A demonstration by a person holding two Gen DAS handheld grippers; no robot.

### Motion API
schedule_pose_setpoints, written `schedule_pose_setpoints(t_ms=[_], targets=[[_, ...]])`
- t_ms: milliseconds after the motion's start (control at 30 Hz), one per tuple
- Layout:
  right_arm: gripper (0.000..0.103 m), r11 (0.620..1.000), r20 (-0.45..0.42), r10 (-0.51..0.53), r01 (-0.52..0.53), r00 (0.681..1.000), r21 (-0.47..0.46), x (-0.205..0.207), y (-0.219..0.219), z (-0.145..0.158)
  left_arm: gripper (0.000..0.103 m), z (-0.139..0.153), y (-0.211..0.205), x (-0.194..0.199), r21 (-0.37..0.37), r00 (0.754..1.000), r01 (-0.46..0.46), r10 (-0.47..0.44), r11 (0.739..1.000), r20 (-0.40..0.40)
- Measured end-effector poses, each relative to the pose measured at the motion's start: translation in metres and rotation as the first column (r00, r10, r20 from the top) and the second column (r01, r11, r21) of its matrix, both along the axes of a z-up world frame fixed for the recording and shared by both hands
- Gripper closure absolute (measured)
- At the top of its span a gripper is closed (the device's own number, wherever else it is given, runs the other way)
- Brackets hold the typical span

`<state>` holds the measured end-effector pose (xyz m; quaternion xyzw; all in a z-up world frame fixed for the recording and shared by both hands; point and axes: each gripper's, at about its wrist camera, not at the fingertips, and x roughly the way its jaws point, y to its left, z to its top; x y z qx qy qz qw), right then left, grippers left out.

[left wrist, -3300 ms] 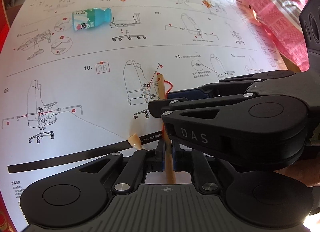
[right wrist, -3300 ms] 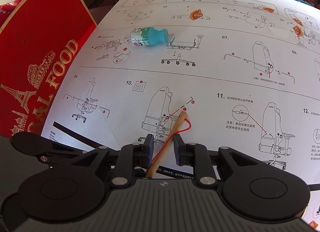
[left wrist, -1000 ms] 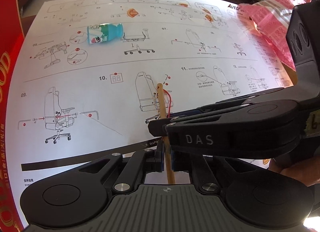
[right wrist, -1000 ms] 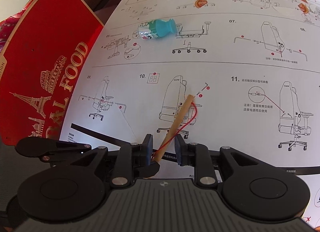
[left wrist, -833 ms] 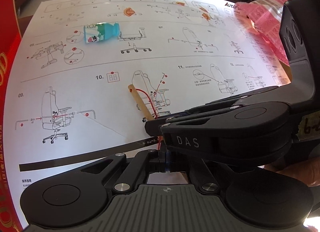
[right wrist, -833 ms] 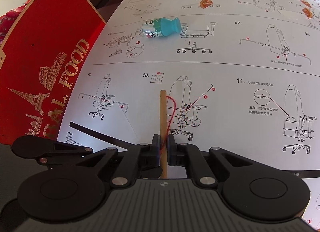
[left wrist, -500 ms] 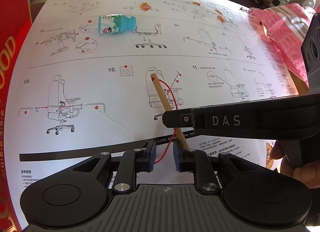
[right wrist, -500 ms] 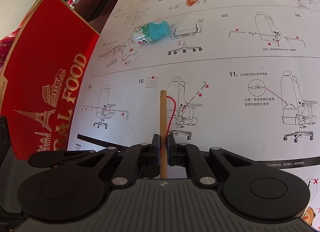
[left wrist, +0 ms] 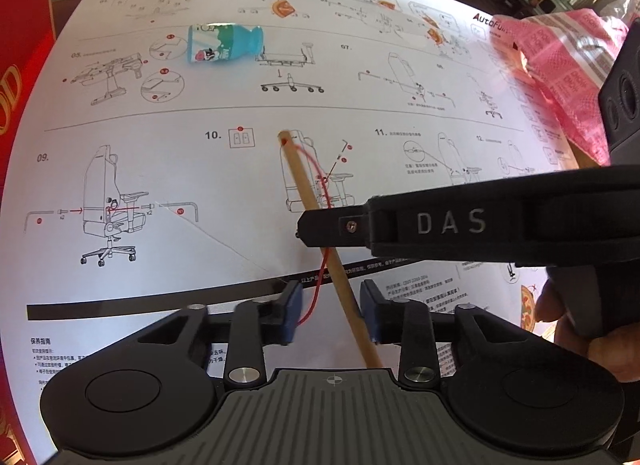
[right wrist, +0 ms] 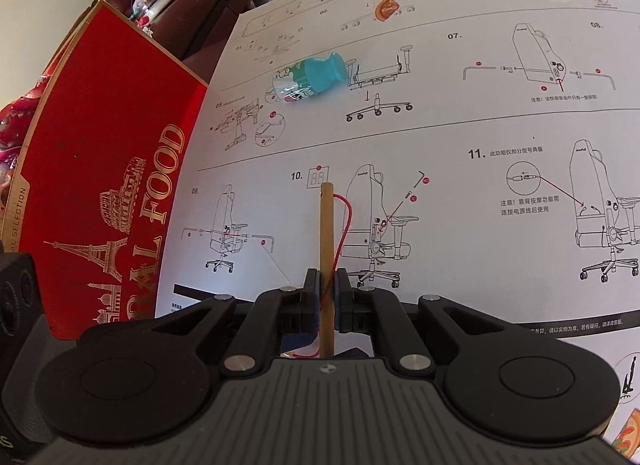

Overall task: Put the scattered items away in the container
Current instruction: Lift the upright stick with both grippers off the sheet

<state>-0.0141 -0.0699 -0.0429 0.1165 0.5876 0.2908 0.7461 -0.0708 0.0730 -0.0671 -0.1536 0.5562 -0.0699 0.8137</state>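
A thin wooden stick (right wrist: 327, 249) with a red string (right wrist: 347, 221) stands straight out between my right gripper's (right wrist: 327, 297) blue pads, which are shut on it above the paper. In the left wrist view the same stick (left wrist: 316, 225) slants across, passing under the right gripper's black finger (left wrist: 340, 225) and between the jaws of my left gripper (left wrist: 331, 311), which is open and not clamping it. A small teal bottle (right wrist: 308, 79) lies on its side farther back on the sheet; it also shows in the left wrist view (left wrist: 224, 43).
A large white instruction sheet (right wrist: 500, 133) with chair diagrams covers the table. A red "FOOD" box (right wrist: 104, 185) stands along the left edge. A pink plastic bag (left wrist: 568, 73) lies at the right. Clutter sits beyond the table's far edge.
The left gripper, earlier shut on the stick, has opened and let it go. The right gripper has closed on the stick and now carries it, lifted slightly and turned toward the red box.
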Motion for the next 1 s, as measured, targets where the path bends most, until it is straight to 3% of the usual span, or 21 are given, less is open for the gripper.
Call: schedule_pose_setpoints(t_ms=[33, 267, 367, 700, 867, 1000], targets=[[0.095, 1.000, 0.000, 0.001, -0.001, 1.000, 0.004, 0.000, 0.000, 0.001, 0.098, -0.002, -0.001, 0.001, 0.008, 1.000, 0.008, -0.008, 1.000, -0.009], [0.093, 1.000, -0.001, 0.020, -0.020, 1.000, 0.002, 0.002, -0.001, -0.001, 0.100, 0.001, -0.005, -0.001, 0.041, 0.999, 0.038, -0.038, 0.998, 0.004], [0.085, 1.000, -0.024, 0.015, -0.015, 1.000, -0.013, 0.004, -0.002, -0.006, 0.101, 0.005, -0.008, -0.003, 0.060, 0.998, 0.056, -0.058, 0.997, 0.031], [0.090, 1.000, 0.011, 0.020, -0.020, 1.000, -0.020, 0.002, 0.002, 0.000, 0.102, 0.012, -0.008, 0.001, 0.062, 0.998, 0.054, -0.056, 0.997, 0.028], [0.091, 0.999, 0.016, 0.032, -0.031, 0.999, -0.034, 0.003, 0.008, 0.006, 0.102, 0.012, 0.000, 0.011, 0.019, 0.999, 0.024, -0.023, 1.000, -0.032], [0.091, 1.000, 0.049, 0.031, -0.031, 0.998, -0.007, 0.007, 0.009, 0.023, 0.102, 0.030, 0.006, 0.015, 0.015, 1.000, 0.014, -0.014, 1.000, -0.007]])
